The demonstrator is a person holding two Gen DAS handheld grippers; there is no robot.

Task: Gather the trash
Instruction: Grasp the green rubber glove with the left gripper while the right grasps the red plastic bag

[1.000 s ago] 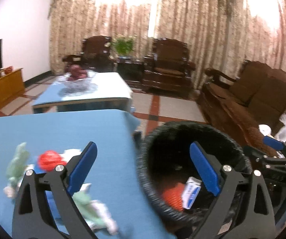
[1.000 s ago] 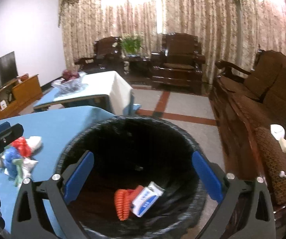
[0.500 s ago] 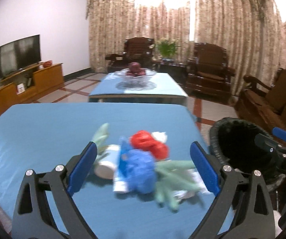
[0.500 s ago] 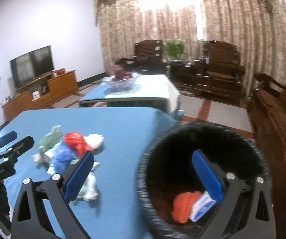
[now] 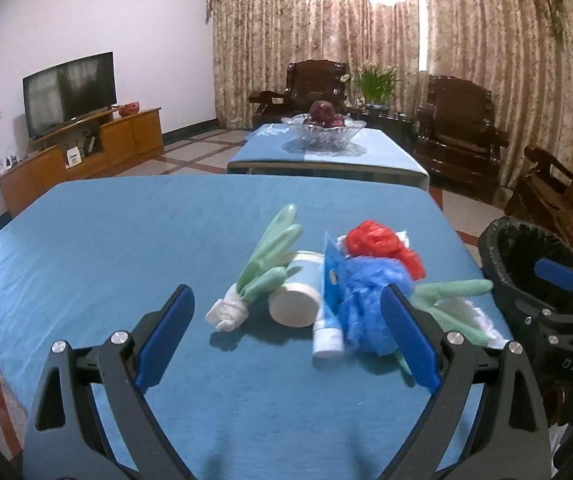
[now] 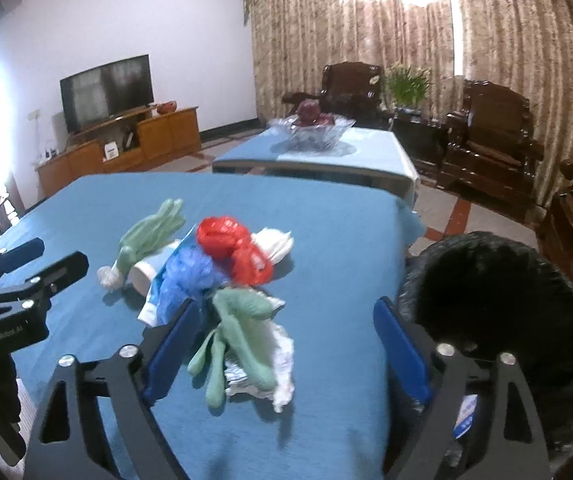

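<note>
On the blue table [image 5: 126, 240] sits a trash pile: red bag [image 5: 382, 242], blue mesh ball [image 5: 370, 292], white cup [image 5: 296, 304] on its side, tube [image 5: 328, 332], two green gloves [image 5: 274, 252] [image 6: 242, 332]. Black bin [image 6: 498, 292] stands just beside the table's right edge. Left gripper [image 5: 286, 340] spread wide, empty, above the pile. Right gripper [image 6: 282, 344] jaws apart but just been closing, green glove lies between them, unpinched.
</note>
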